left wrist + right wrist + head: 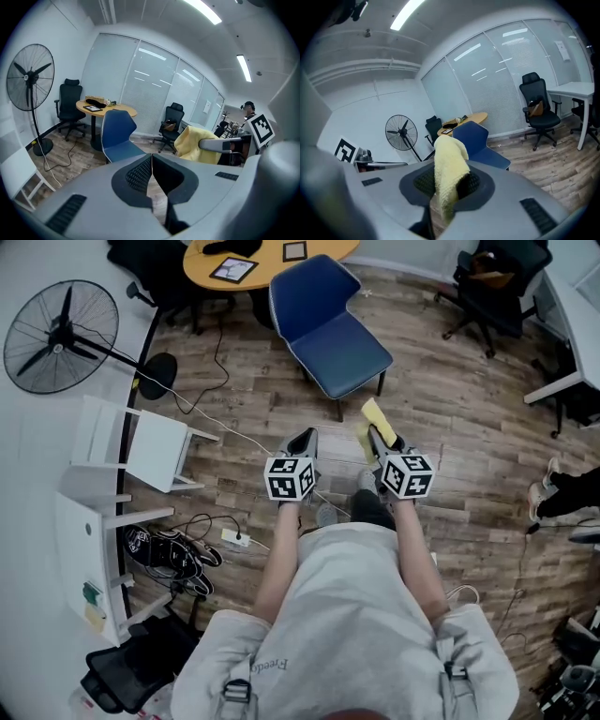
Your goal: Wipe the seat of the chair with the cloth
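Observation:
A blue chair (pixel 330 334) stands on the wood floor ahead of me, its seat (pixel 345 354) bare; it also shows in the left gripper view (pixel 116 136) and the right gripper view (pixel 480 143). My right gripper (pixel 373 432) is shut on a yellow cloth (pixel 374 424), which hangs folded over its jaws (pixel 447 176). It hovers just short of the seat's near edge. My left gripper (pixel 304 439) is shut with nothing in it (pixel 151 161), level with the right one and to its left.
A round wooden table (pixel 267 261) stands behind the chair. A floor fan (pixel 66 336) and a white shelf (pixel 122 456) are at the left, with a cable (pixel 216 423) across the floor. Black office chairs (pixel 497 277) and a white desk (pixel 567 315) stand at the right.

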`<action>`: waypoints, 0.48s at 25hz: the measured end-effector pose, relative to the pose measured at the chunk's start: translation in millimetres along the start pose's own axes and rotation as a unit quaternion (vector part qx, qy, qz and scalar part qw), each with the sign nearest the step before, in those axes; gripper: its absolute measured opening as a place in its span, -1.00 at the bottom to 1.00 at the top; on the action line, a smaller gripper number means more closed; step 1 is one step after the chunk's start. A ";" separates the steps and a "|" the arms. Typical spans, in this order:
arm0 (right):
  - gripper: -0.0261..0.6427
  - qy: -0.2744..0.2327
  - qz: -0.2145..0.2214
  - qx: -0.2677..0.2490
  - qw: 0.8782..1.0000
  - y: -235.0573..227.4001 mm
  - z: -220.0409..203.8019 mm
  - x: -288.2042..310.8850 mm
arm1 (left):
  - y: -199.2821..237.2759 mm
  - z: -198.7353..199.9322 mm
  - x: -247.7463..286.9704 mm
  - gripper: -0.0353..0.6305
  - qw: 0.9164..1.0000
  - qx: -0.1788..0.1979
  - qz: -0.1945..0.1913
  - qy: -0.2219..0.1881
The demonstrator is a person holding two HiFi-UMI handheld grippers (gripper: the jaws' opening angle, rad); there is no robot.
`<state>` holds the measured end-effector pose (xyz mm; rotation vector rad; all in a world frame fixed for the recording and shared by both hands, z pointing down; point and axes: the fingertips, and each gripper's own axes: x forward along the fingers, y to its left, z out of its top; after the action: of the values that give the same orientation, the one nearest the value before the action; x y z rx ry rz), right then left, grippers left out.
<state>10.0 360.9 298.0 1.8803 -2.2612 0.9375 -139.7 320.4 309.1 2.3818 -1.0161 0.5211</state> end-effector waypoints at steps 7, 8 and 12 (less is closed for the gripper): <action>-0.69 -0.007 0.025 -0.022 0.999 -44.8 60.3 22.4 | -17.0 48.7 47.7 -0.81 1.000 0.005 0.026 -0.014; -0.69 -0.008 0.027 -0.022 0.999 -52.7 68.1 25.2 | -21.1 55.2 54.1 -0.81 0.999 0.009 0.029 -0.014; -0.69 -0.013 0.039 -0.012 0.999 -75.1 85.8 36.0 | -30.9 70.3 68.3 -0.81 0.998 0.026 0.048 -0.012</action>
<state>97.2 282.9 273.8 1.8174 -2.3662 0.8974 -61.8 260.5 279.0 2.3998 -1.1440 0.5616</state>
